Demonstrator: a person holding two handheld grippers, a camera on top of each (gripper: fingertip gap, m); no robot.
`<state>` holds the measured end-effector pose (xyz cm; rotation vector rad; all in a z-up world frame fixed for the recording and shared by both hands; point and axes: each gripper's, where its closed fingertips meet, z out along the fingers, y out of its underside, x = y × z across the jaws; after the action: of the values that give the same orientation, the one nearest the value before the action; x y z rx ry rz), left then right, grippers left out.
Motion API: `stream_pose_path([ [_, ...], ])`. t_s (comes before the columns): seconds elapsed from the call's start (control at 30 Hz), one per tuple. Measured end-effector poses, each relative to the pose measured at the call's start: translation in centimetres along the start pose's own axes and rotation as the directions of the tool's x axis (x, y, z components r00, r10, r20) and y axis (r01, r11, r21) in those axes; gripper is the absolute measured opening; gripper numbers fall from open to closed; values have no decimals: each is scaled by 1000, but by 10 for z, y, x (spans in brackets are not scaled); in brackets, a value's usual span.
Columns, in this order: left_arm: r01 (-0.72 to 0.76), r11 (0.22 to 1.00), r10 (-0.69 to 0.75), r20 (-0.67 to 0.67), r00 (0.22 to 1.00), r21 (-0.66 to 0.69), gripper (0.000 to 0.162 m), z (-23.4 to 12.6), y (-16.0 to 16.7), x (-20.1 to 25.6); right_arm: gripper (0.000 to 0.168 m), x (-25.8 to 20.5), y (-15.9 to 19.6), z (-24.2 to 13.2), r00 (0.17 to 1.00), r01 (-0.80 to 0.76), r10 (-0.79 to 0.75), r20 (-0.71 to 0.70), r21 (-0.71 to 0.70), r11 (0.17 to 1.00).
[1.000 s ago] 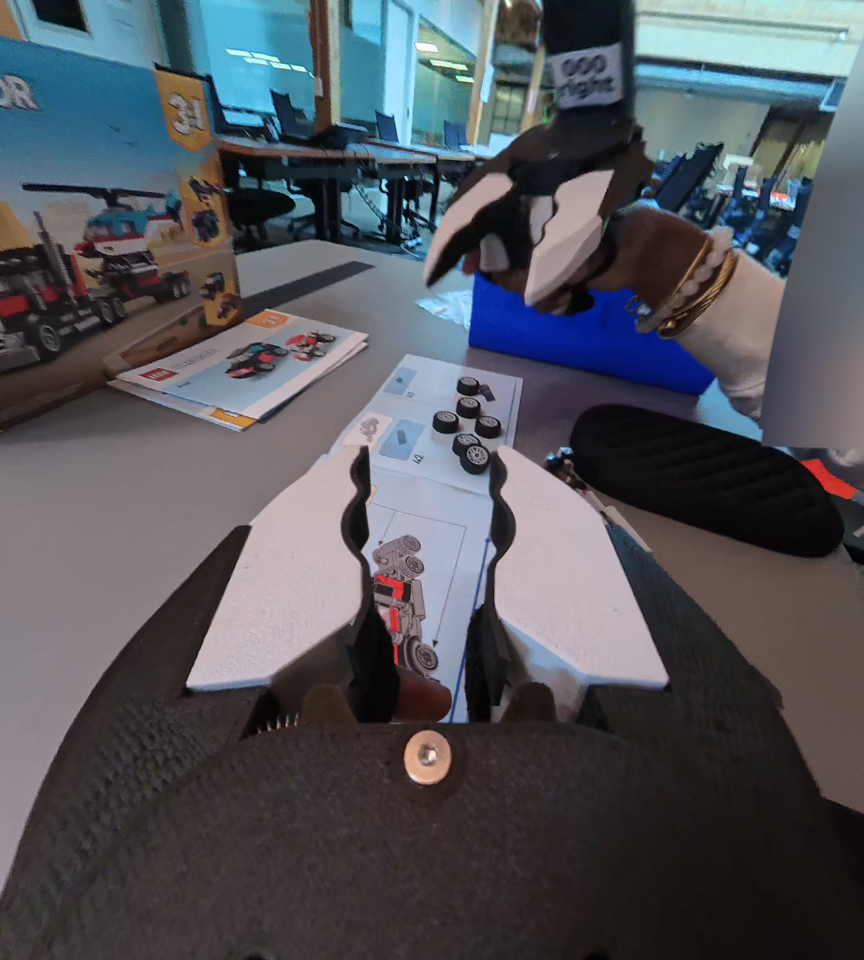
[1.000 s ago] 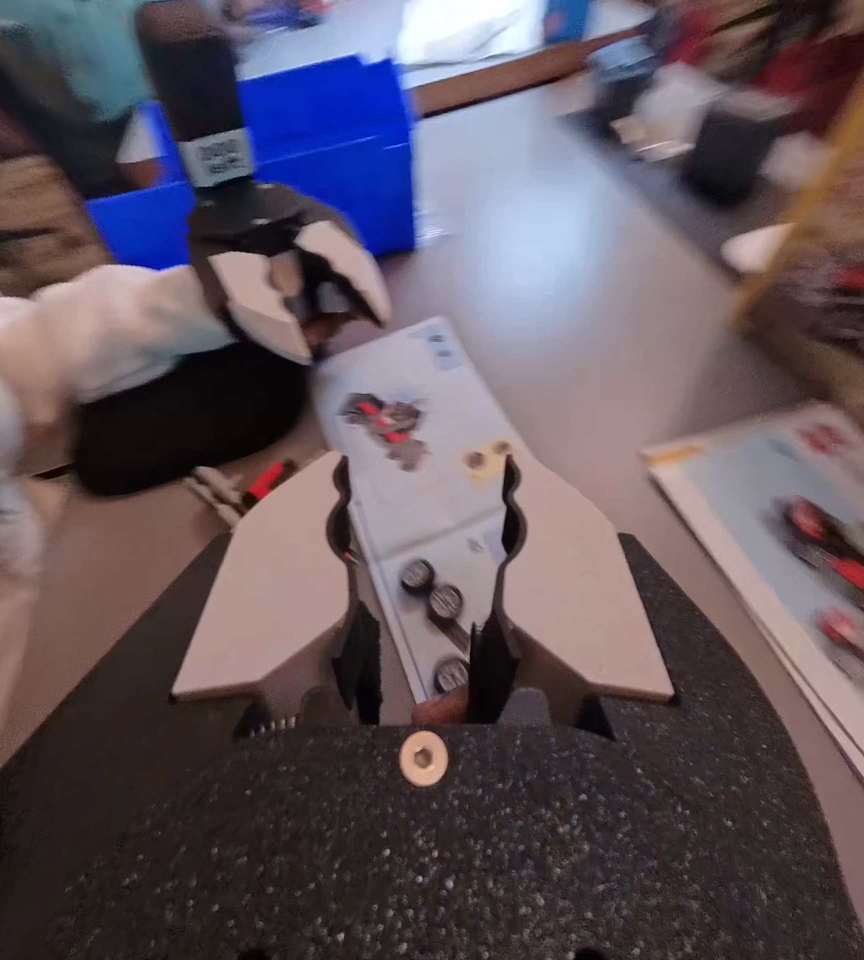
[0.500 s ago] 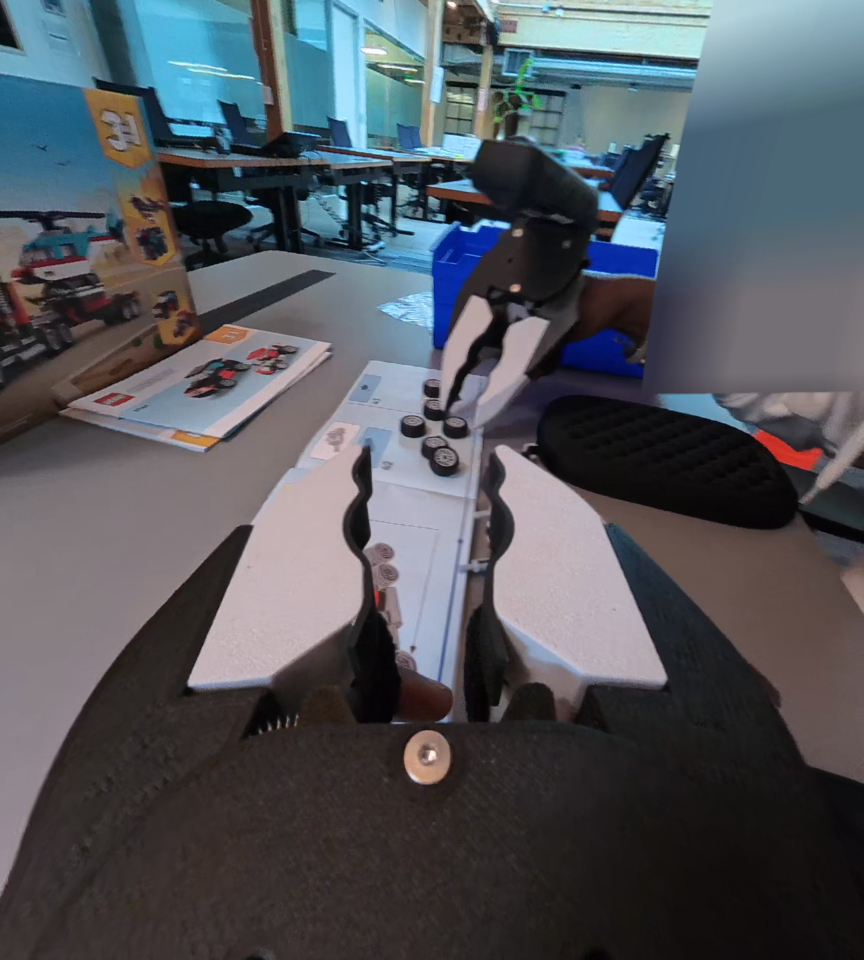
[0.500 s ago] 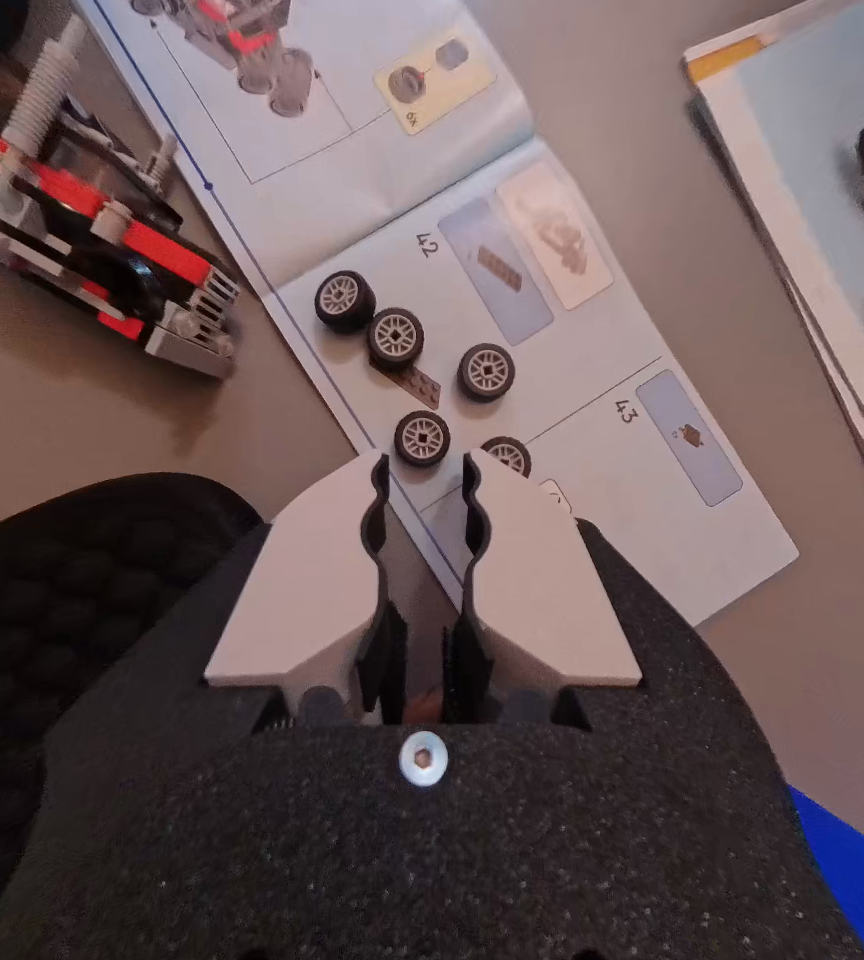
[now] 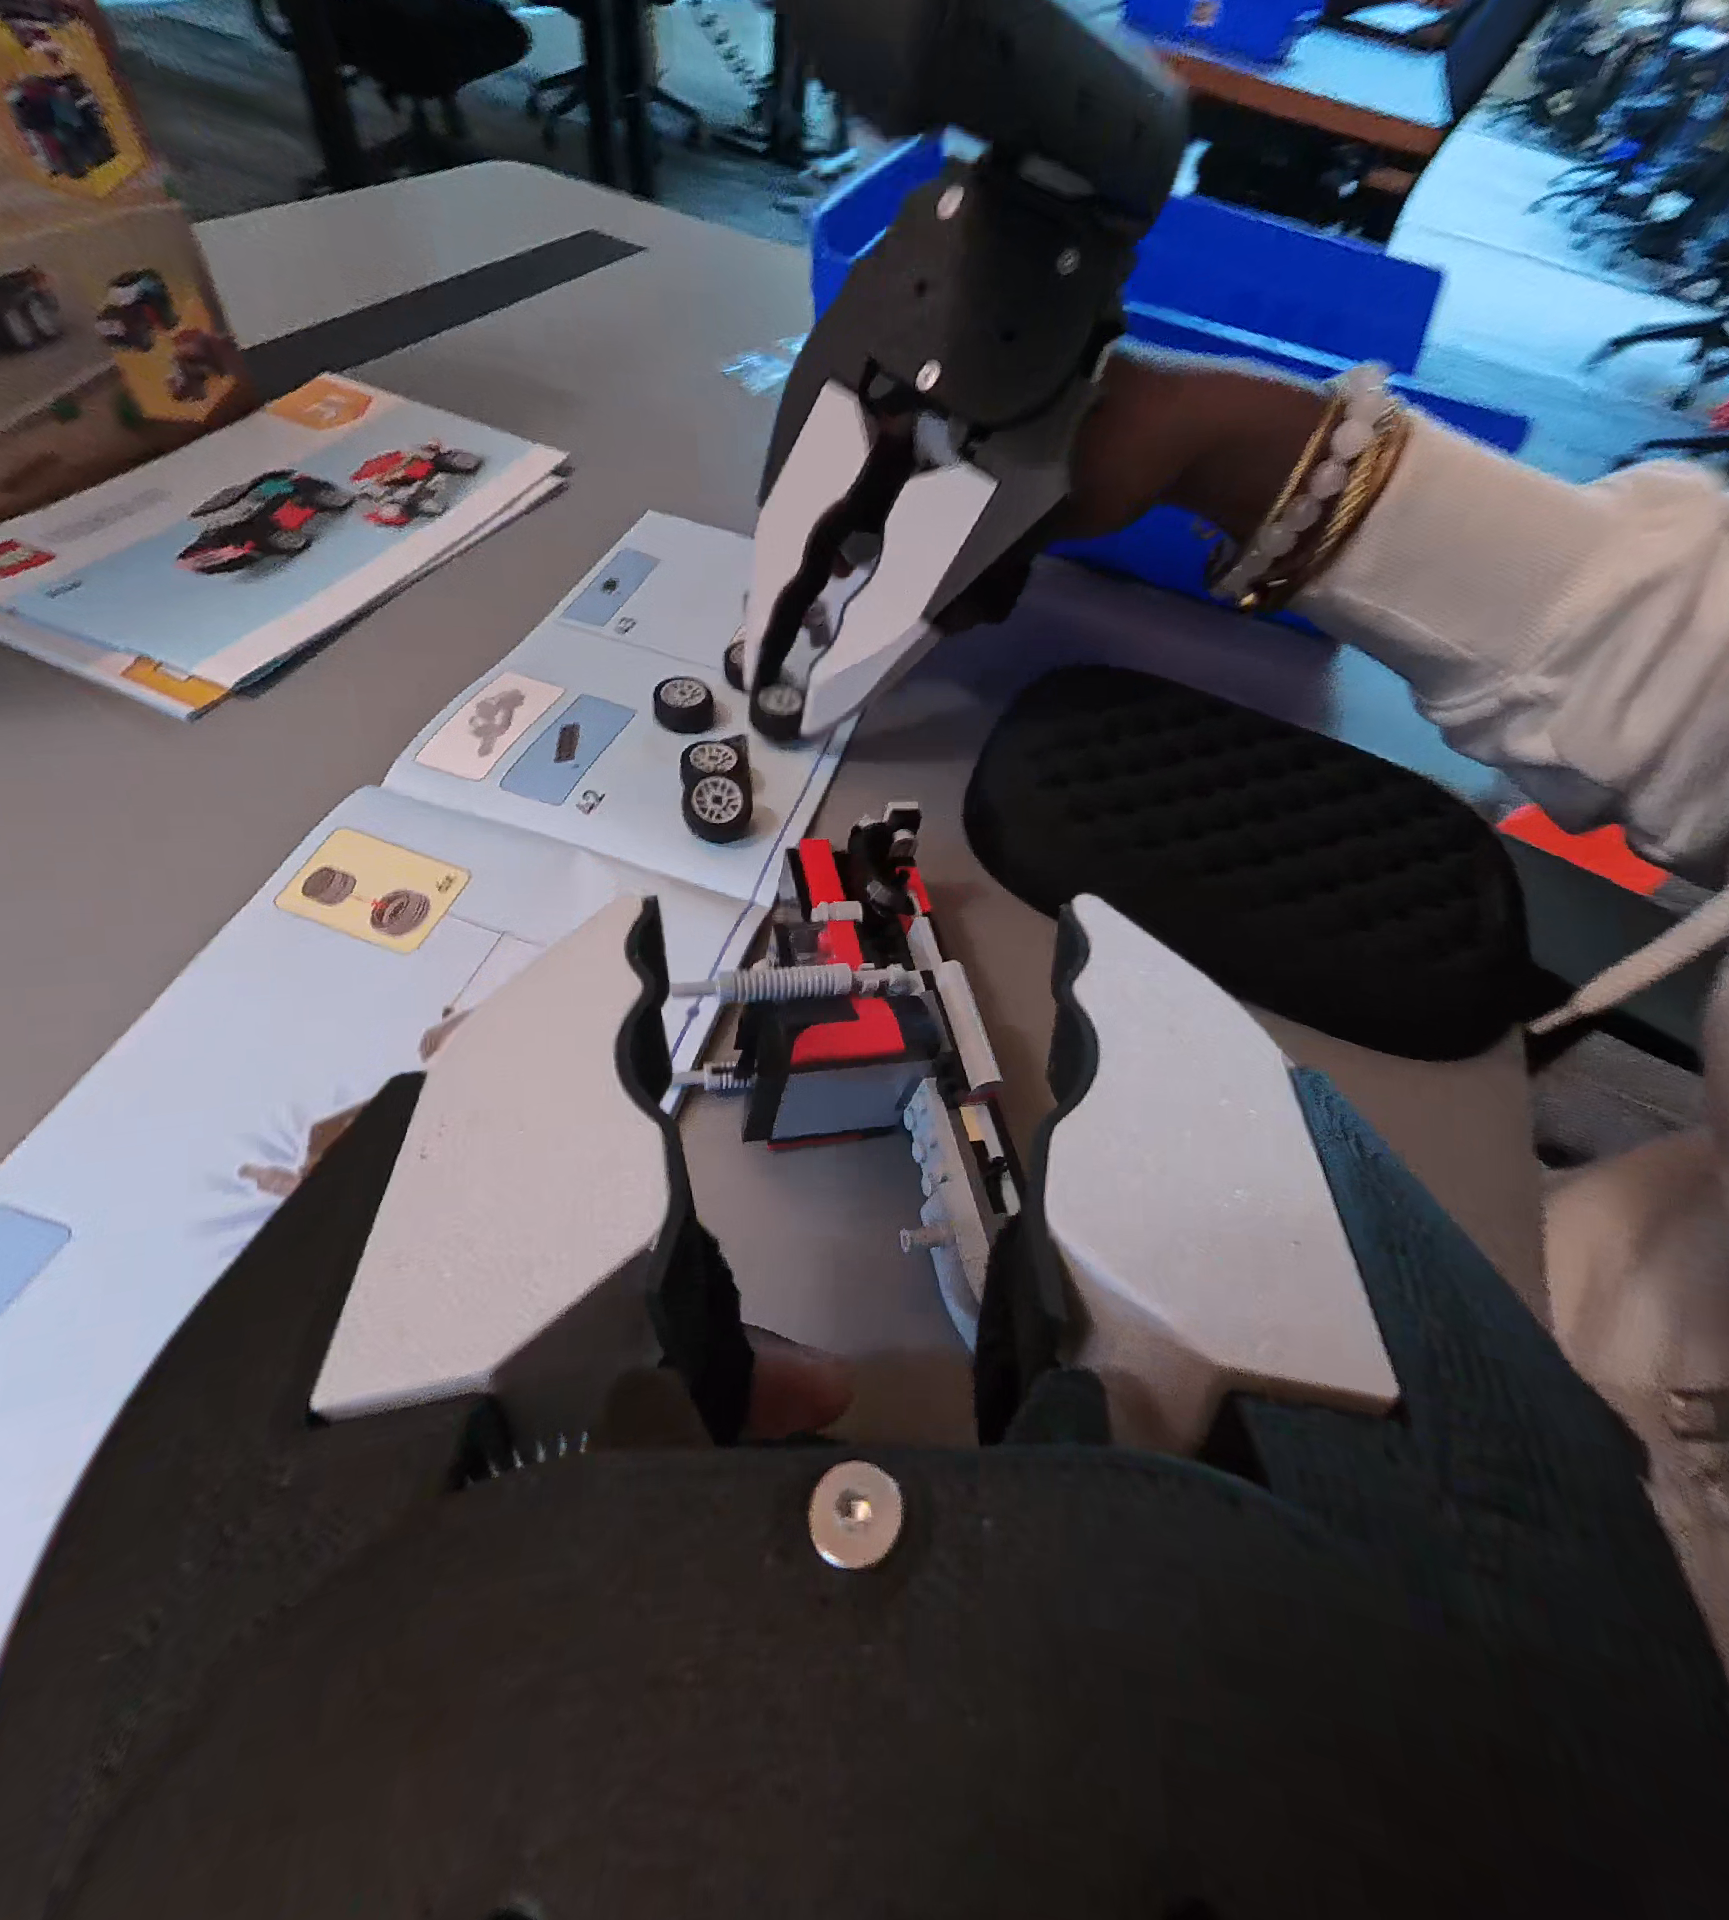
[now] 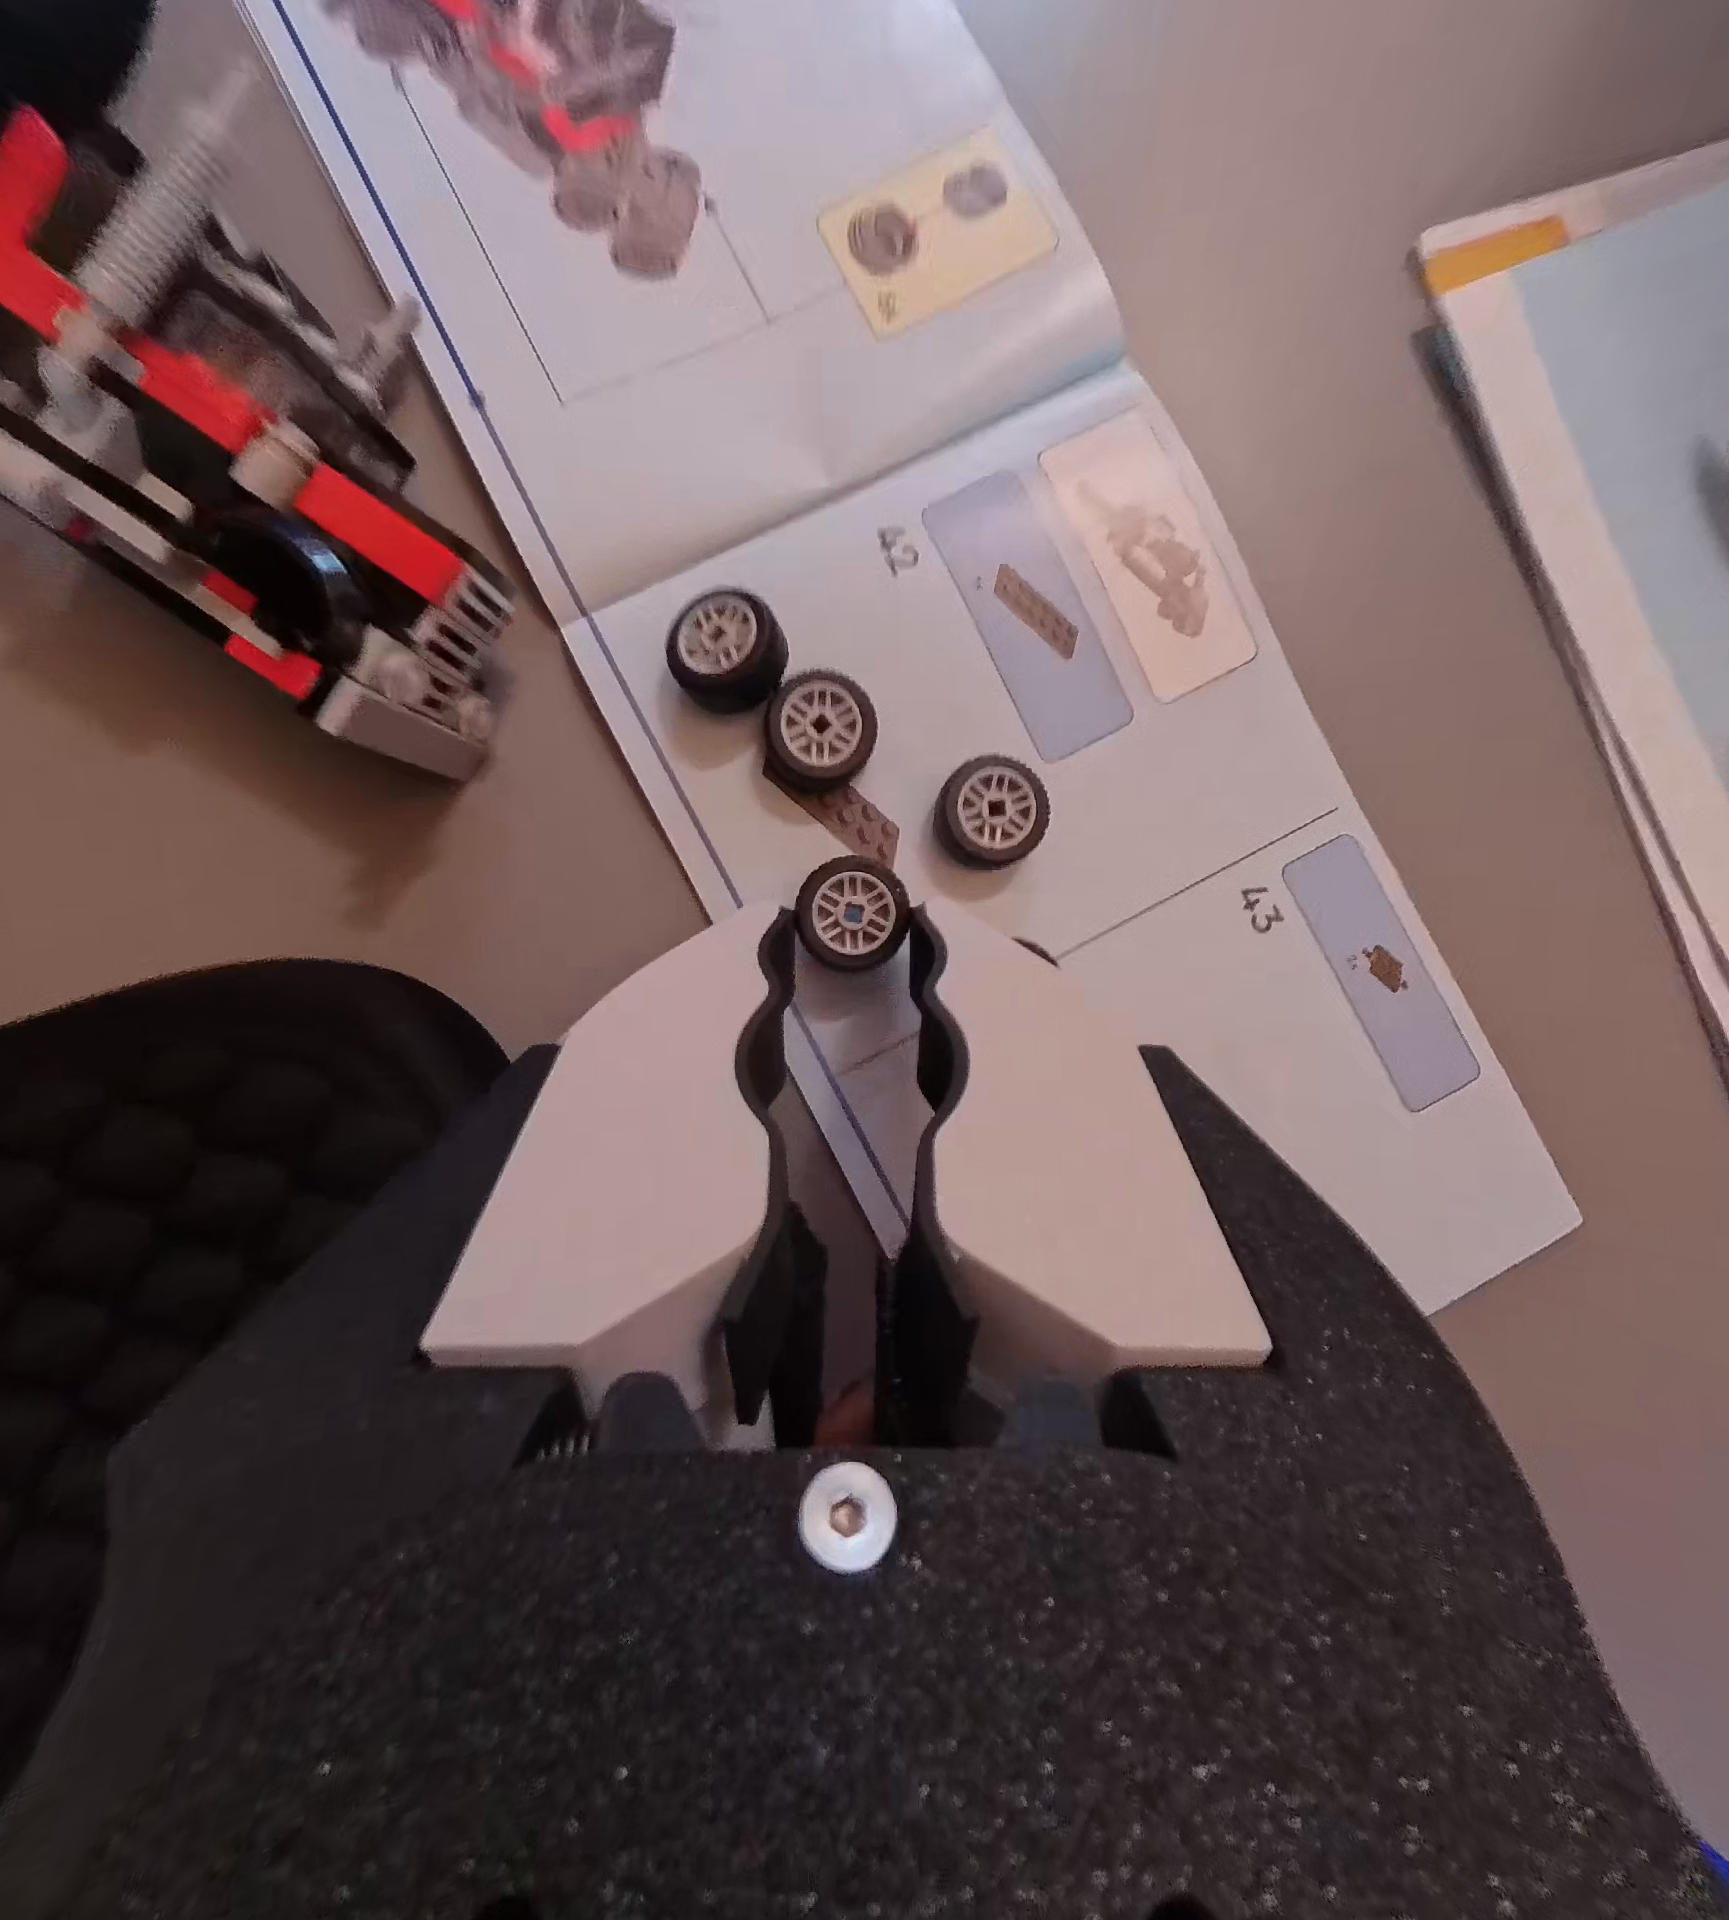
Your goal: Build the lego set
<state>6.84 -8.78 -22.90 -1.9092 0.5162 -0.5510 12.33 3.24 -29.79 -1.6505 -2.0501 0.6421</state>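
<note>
Grey table [image 5: 91, 935] mid-frame: right tongs [image 6: 852, 935] pinch 1 wheel [image 6: 853, 914] on the booklet [image 6: 1203, 1039]; left tongs [image 5: 855, 1023] gape above the truck [image 5: 870, 1039].

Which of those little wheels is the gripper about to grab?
The wheel between the right gripper tips, nearest the booklet's edge; three other wheels lie farther off on the open instruction booklet.

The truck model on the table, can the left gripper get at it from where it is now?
Probably yes. The left gripper is open, and the truck model lies right between its fingers with nothing over it; the right gripper is busy farther off at a wheel.
</note>
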Motion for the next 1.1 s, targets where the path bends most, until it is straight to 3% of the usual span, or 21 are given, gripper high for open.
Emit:
stream_pose_path([
  [0.13, -51, 998, 55, 110, 992, -40, 69, 4, 14, 0, 21, -24, -39, -24, 995, -37, 13, 98, 247, 968],
  [0.27, -55, 997, 58, 48, 997, -57, 65, 6, 16, 6, 21, -63, -64, -40, 967, -94, -16, 253, 417, 904],
  [0.37, 16, 993, -16, -1, 1000, -121, 73, 12, 25, 5, 21, -73, -54, -29, 984, 0, -58, 167, 328, 945],
  [0.57, -3, 989, 3, -1, 1000, -149, 75, 15, 30, 6, 21, -91, -53, -19, 984, 141, -158, 81, 191, 971],
  [0.8, 28, 986, -36, -49, 998, -163, 75, 12, 29, 14, 21, -92, -45, -8, 984, 169, -174, 42, 100, 981],
  [0.97, 93, 981, -121, -158, 980, -173, 74, -4, 19, 28, 21, -93, -42, -22, 992, 116, -122, 25, 153, 981],
  [1.03, 52, 993, -71, -183, 980, -106, 60, -13, 0, 14, 21, -97, -40, -32, 997, 54, -64, 47, 190, 980],
  [1.1, 11, 1000, -14, -187, 982, -20, 29, -16, -23, -11, 21, -104, -37, -35, 998, 4, -19, 67, 217, 976],
])
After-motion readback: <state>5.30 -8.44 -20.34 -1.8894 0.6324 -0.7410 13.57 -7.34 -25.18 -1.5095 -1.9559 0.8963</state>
